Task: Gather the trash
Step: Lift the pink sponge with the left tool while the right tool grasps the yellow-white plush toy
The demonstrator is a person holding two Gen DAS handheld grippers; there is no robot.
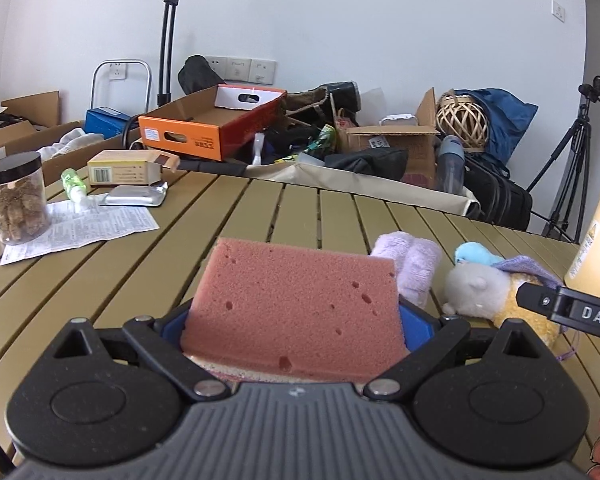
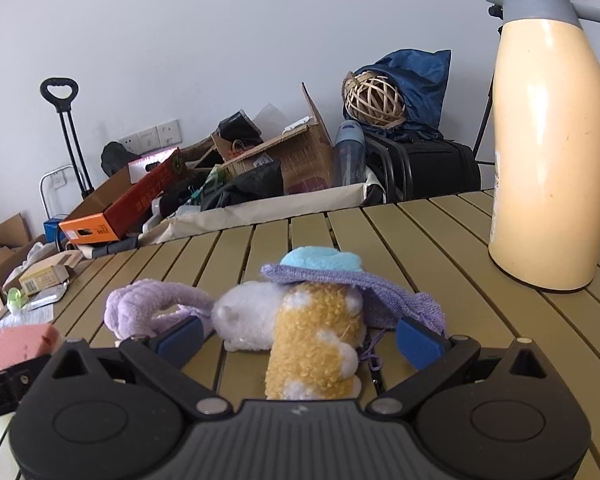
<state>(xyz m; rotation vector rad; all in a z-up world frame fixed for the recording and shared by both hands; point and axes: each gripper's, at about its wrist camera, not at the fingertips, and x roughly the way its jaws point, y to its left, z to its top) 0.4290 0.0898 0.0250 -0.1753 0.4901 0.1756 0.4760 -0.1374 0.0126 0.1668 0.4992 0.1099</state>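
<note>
My left gripper [image 1: 296, 322] is shut on a pink sponge [image 1: 296, 304], which sticks up between the blue pads above the slatted table [image 1: 220, 216]. In the right wrist view the sponge [image 2: 20, 346] shows at the left edge. My right gripper [image 2: 300, 340] is open, and its blue pads straddle a yellow-and-white plush toy [image 2: 312, 336] with a purple hat, without touching it. The toy [image 1: 484, 292] lies just right of the sponge. On the table's far left lie a printed paper leaflet [image 1: 88, 228], a silver foil pack [image 1: 134, 196], an opened small carton [image 1: 128, 168] and a small green bottle [image 1: 74, 184].
A lidded jar of snacks [image 1: 18, 200] stands on the leaflet. A lilac rolled cloth [image 1: 412, 268] lies behind the sponge. A tall cream thermos jug [image 2: 548, 140] stands at the table's right. Beyond the far edge, boxes, bags and a tripod [image 1: 572, 152] crowd the floor.
</note>
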